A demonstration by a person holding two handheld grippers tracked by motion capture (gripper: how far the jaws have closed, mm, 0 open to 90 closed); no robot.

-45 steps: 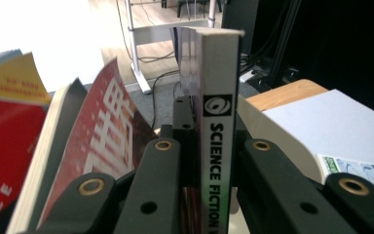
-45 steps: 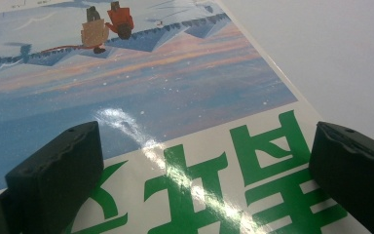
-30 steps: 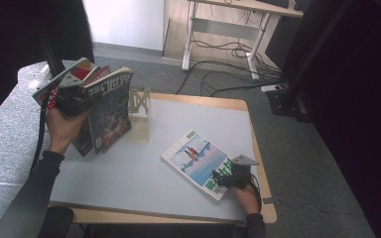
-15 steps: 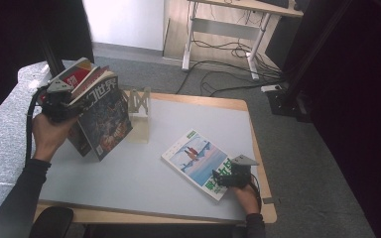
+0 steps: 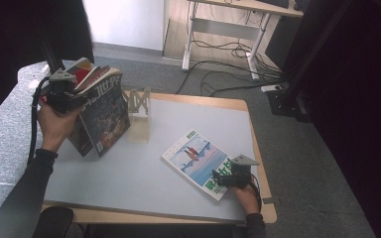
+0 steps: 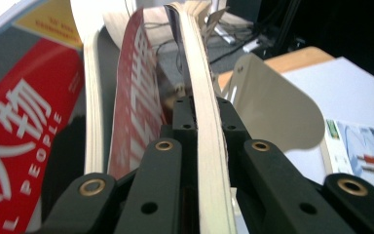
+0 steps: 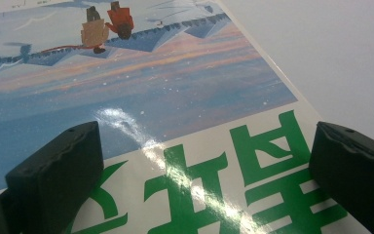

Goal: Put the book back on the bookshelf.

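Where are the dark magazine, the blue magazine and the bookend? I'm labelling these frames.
dark magazine (image 5: 104, 116), high view, front cover
blue magazine (image 5: 194, 156), high view, cover picture
bookend (image 5: 140, 124), high view, upright plate

dark-covered magazines (image 5: 101, 116) upright at table's left, fanned open; blue-and-green magazine (image 5: 197, 162) flat near the right edge

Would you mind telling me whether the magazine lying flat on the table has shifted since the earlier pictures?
No. The flat magazine keeps its place beside the table's right edge.
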